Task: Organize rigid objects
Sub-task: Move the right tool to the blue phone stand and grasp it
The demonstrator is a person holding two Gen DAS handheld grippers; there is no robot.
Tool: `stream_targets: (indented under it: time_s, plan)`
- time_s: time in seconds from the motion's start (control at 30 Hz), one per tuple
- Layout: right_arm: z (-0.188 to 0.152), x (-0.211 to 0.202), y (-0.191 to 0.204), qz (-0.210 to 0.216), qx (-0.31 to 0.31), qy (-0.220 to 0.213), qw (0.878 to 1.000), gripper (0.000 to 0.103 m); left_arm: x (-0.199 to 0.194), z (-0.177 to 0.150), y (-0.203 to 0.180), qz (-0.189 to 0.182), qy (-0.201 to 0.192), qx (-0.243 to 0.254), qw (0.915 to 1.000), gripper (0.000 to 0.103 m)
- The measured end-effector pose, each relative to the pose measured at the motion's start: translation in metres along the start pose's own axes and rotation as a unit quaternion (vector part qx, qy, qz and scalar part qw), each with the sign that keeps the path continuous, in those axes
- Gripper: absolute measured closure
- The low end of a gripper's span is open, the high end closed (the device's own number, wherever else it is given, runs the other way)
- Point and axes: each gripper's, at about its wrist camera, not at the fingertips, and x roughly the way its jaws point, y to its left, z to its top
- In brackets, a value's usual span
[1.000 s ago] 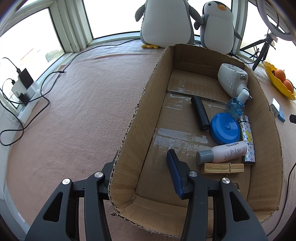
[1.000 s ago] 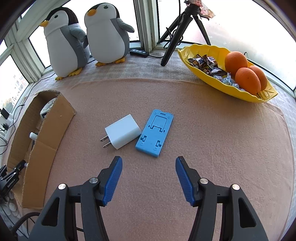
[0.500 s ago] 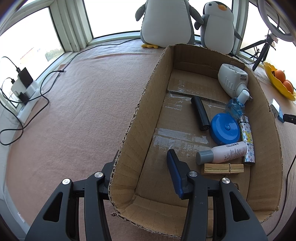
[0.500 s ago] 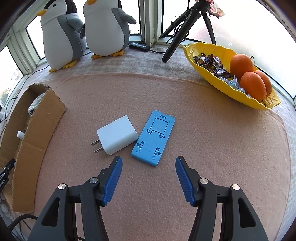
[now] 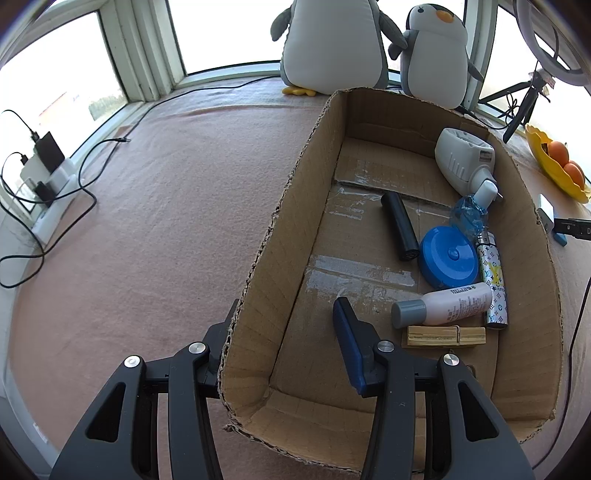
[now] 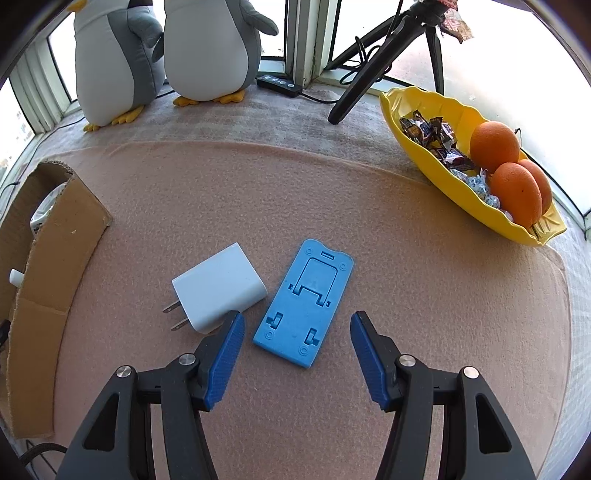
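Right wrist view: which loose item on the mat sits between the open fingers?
The blue phone stand; the white charger lies outside the right gripper.

Daylight flooded through the windows (image 5: 221, 33) behind your two plush penguins (image 6: 207, 48), which stood on the sill at the far edge of the pink felt covering (image 6: 332, 206); a black tripod (image 6: 369, 66) stood right of them.

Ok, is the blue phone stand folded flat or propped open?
Folded flat. The blue phone stand lies level on the cloth, its hinged flap flush in the body, beside the white charger.
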Motion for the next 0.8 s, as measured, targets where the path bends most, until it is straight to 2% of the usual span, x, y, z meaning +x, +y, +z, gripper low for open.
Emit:
stream_targets:
  time_s: [0.23, 0.37, 0.8]
  plan:
    - [0.010, 0.014, -0.001, -0.008, 0.003, 0.017, 1.000, 0.047, 0.000, 0.000, 0.000, 0.000, 0.000, 0.000, 1.0000, 0.056]
    - [0.011, 0.017, -0.010, 0.007, 0.021, 0.025, 0.999, 0.047, 0.000, 0.000, 0.000, 0.000, 0.000, 0.000, 1.0000, 0.056]
    - [0.003, 0.015, -0.034, 0.015, 0.026, 0.040, 0.999, 0.049, 0.000, 0.000, 0.000, 0.002, -0.001, 0.001, 1.0000, 0.056]
